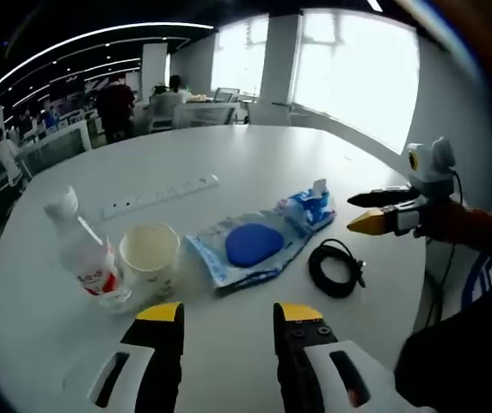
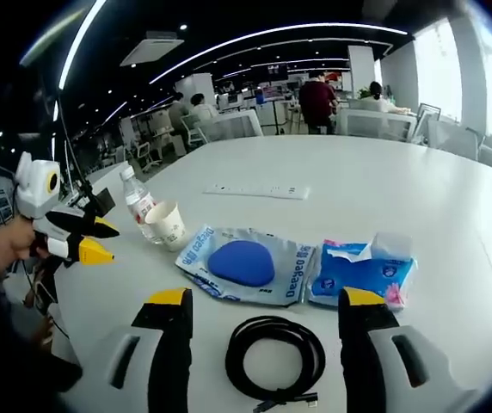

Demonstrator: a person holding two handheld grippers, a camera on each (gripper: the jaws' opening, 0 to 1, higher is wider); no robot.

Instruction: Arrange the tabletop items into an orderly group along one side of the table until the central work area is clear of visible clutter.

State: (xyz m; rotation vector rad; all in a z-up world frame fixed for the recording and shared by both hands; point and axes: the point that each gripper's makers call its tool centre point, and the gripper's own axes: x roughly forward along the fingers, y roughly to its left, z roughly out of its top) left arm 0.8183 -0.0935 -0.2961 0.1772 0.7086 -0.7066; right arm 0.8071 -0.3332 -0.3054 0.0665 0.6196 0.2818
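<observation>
Evidently the tidying had not started: both the left gripper [image 1: 227,323] and the right gripper [image 2: 268,310] hovered released, holding nothing. A water bottle [image 1: 84,252], paper cup [image 1: 150,251], blue pouch [image 1: 248,248], tissue pack [image 2: 362,269] and coiled cable [image 2: 275,351] lay mid-table. Next, I judged, the right gripper needed to clamp the cable just ahead of it.

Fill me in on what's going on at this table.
A person holds a tool in each hand over a white table, and both the left tool and the right tool are open and empty. Nothing has been picked up. A water bottle and paper cup stand side by side. Beside them lie a plastic bag with a blue pad inside, a tissue pack, a coiled black cable and a power strip farther back.
</observation>
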